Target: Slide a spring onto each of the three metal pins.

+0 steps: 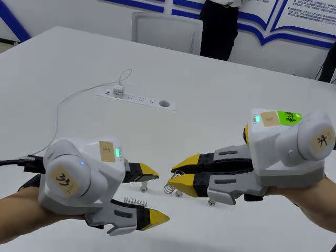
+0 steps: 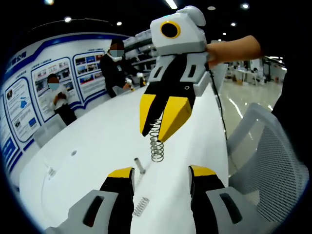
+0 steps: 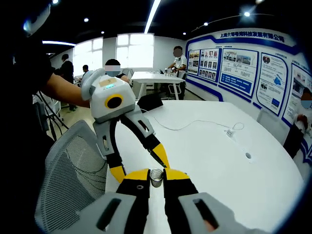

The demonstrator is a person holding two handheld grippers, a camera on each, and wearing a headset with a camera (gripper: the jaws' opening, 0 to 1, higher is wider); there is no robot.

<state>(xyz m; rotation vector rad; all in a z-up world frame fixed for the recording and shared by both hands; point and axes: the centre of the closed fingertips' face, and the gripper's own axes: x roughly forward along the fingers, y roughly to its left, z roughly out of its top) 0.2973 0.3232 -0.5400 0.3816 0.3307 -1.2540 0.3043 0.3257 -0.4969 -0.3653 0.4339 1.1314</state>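
1. Spring (image 2: 156, 144) up in the air! The right gripper (image 1: 171, 175) has its jaws pinched on the top coils, and the spring dangles just beside the near pin (image 1: 143, 186), not over its tip.
2. Left gripper (image 1: 161, 195): jaws wide apart, holding nothing, with that near pin standing just ahead between them.
3. A loose spring (image 1: 135, 201) lies flat on the table (image 1: 210, 105), just beside the near pin on the person's side.
4. Past the near pin, toward the right gripper, stand a middle pin (image 1: 178, 193) and a far pin (image 1: 211, 202) (the far one is tucked under the gripper's body, too small to say if it carries coils).
5. Score so far, by my reading: the near pin is bare and no pin is clearly dressed, so probably all three are left, with the first about to be tried.
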